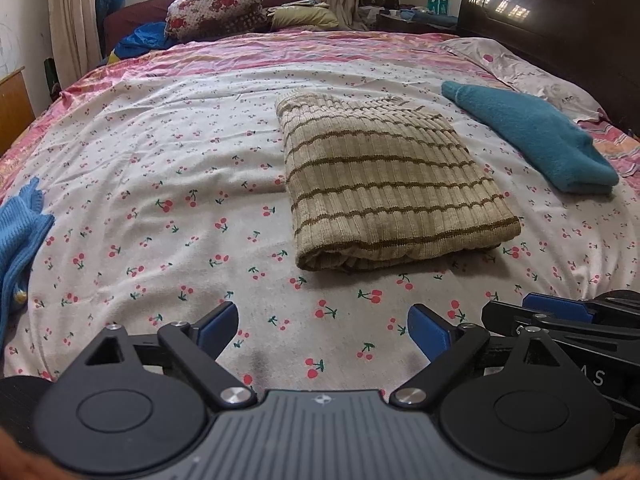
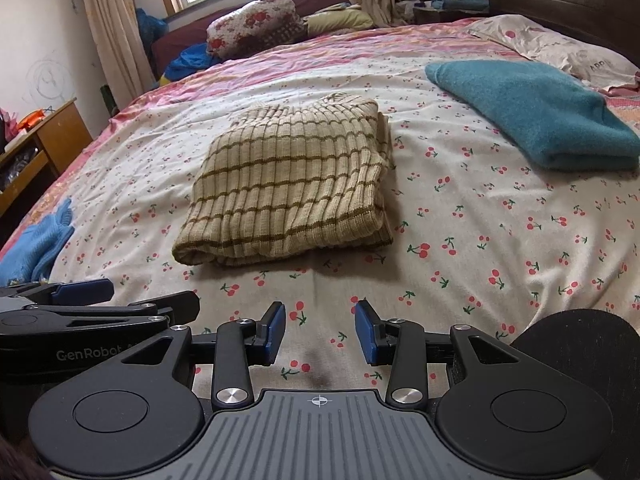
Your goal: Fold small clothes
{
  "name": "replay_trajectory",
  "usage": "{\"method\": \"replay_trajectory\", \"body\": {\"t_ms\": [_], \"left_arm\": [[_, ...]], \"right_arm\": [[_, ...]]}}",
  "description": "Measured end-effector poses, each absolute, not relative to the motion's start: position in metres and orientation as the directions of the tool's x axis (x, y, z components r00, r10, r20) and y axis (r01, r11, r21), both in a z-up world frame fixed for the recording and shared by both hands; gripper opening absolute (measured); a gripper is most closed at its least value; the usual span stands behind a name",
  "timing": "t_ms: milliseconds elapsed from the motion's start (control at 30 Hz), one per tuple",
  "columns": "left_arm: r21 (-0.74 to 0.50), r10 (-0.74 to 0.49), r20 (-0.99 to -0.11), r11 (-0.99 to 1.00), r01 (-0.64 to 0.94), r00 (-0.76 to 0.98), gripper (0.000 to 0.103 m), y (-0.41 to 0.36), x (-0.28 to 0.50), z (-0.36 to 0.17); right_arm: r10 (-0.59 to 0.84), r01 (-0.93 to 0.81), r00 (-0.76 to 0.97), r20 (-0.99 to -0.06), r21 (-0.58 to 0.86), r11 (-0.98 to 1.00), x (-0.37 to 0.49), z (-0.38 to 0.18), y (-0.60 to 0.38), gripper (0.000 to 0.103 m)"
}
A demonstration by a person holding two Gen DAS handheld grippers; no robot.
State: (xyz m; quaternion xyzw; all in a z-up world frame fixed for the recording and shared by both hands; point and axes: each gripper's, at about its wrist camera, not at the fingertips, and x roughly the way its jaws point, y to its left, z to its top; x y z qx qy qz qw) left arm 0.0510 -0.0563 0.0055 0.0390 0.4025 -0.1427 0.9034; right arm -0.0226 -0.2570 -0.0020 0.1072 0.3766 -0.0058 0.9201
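A beige ribbed sweater with brown stripes (image 1: pixel 384 184) lies folded in a neat rectangle on the cherry-print bedsheet (image 1: pixel 160 200); it also shows in the right wrist view (image 2: pixel 292 184). A teal sweater (image 1: pixel 532 136) lies folded to its right, also in the right wrist view (image 2: pixel 536 112). A light blue knit garment (image 1: pixel 20 232) lies loose at the left edge, also in the right wrist view (image 2: pixel 40 244). My left gripper (image 1: pixel 322 330) is open and empty, short of the beige sweater. My right gripper (image 2: pixel 320 330) is open and empty beside it.
A dark wooden headboard (image 1: pixel 560 12) and a pillow (image 1: pixel 532 68) are at the right. Floral bedding (image 1: pixel 216 8) lies piled at the far side under the window. A wooden desk (image 2: pixel 44 140) stands left of the bed.
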Motion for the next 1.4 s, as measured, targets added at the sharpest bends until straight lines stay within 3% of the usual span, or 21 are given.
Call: {"method": "replay_trajectory", "body": {"t_ms": [1400], "left_arm": [[0.010,-0.186,-0.736,0.959,0.285,0.651,0.097,-0.0579,0.0464,0.0006]], "right_arm": [[0.069,0.097,0.715,-0.696,0.197,0.976,-0.0261,-0.0075,-0.2558,0.041]]}}
